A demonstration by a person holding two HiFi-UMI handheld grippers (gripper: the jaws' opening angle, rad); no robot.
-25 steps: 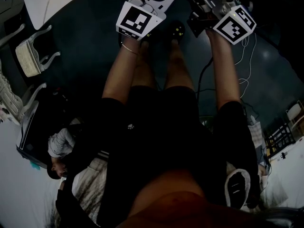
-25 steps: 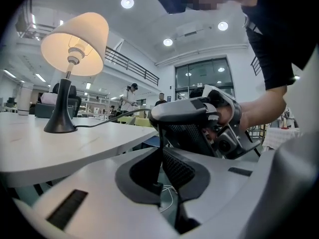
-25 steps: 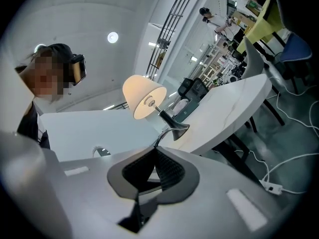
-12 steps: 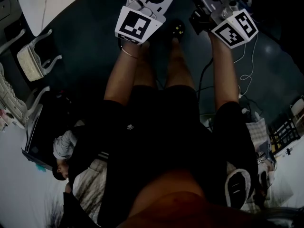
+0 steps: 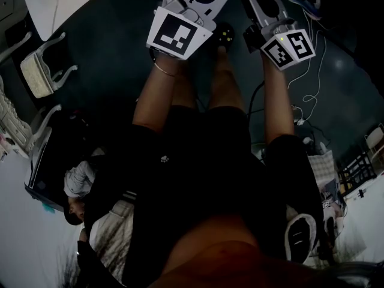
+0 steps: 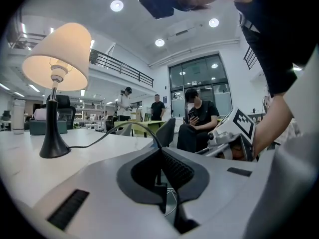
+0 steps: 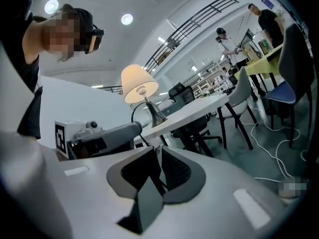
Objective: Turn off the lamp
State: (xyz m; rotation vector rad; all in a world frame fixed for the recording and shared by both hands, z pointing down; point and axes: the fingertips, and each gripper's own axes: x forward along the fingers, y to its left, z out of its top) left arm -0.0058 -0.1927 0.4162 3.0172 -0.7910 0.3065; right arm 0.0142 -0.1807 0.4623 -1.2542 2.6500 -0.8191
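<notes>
- The cream-shaded lamp (image 6: 56, 59), with a slim black stem and a flared black base, stands upright on the white table (image 6: 30, 163). It is at ten o'clock from my left gripper (image 6: 160, 158), and its shade glows, so it is lit.
- Its thin black cord (image 6: 99, 136) leaves the base, arches up over the table edge and drops into my left gripper, whose jaws are pinched on it.
- My right gripper (image 7: 158, 156) is at three o'clock of the left one, just beside it. Its jaws have just been opening a little and stand a narrow slit apart, with nothing I can make out between them.
- In the right gripper view the lamp is at eleven o'clock, well beyond the jaws.
- In the head view both grippers are at twelve o'clock, my forearms stretched out over the dark floor (image 5: 108, 41).
- A white chair (image 5: 39, 71) stands at nine o'clock there.
- A seated person in black (image 6: 197, 118) is at one o'clock in the left gripper view.
</notes>
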